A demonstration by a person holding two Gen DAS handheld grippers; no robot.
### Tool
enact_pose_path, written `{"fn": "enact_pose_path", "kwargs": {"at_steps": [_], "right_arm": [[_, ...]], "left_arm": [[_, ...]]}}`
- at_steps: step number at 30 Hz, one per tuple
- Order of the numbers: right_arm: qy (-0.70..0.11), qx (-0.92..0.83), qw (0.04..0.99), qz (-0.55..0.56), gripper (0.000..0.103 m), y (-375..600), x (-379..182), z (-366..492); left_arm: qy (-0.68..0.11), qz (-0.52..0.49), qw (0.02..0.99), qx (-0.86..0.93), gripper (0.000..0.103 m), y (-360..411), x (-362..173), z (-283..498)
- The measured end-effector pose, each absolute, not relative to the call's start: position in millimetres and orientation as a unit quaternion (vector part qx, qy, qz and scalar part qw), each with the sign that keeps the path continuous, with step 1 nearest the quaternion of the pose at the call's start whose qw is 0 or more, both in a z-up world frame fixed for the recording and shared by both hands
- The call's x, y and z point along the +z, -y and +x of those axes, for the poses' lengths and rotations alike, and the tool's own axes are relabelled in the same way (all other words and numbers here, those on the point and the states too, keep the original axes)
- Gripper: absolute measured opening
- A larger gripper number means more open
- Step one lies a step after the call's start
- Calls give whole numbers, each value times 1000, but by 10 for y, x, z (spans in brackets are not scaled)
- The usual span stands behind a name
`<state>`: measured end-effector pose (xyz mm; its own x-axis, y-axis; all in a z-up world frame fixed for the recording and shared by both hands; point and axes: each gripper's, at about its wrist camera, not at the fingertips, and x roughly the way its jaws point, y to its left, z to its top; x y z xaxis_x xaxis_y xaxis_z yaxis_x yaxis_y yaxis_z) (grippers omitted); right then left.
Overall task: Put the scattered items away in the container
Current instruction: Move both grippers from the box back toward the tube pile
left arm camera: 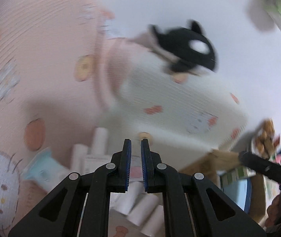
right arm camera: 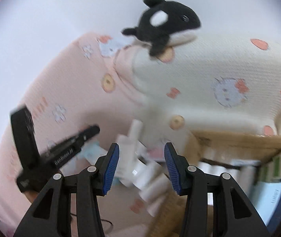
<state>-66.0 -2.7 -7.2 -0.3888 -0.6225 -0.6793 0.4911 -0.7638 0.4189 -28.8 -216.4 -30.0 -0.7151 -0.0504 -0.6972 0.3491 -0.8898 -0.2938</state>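
I am holding my left gripper (left arm camera: 136,141) tilted downward, jaws closed with only a sliver between them, gripping nothing. My right gripper (right arm camera: 141,145) is angling down too, jaws partly apart and empty, white rolls (right arm camera: 152,179) lying beyond them. The orca plush (right arm camera: 165,24) is sitting far off on the patterned fabric (right arm camera: 229,69); the cardboard box (right arm camera: 239,140) is lying right.

A white surface (right arm camera: 32,39) carries everything, bare behind the things on it. Spread on it is a pink printed cloth (right arm camera: 61,90) with a cream printed cloth (right arm camera: 229,69) lapping over it on its right, and a black-and-white plush orca (right arm camera: 166,25) sits at the far edge where the two cloths meet. Right of the orca and nearer the camera, a cardboard box (right arm camera: 239,140) rests against the cream cloth; what its base stands on is hidden.
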Motion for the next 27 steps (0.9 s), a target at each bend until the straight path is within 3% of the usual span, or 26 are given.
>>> {"fn": "enact_pose_path", "kwargs": {"at_steps": [9,13,27], "right_arm": [[12,-840,323,436,45,740,-441,-504],[-14,-835,332,439,45,939,-550,-425],[54,-837,309,449,46,1143,-1207,-360]], "left_arm": [[-253,349,146,-891,10,2778,-534,-9],[-237,340,148,-898,10,2780,-487,36],[-283,420,142,-850,10,2953,-1138,-30]]}}
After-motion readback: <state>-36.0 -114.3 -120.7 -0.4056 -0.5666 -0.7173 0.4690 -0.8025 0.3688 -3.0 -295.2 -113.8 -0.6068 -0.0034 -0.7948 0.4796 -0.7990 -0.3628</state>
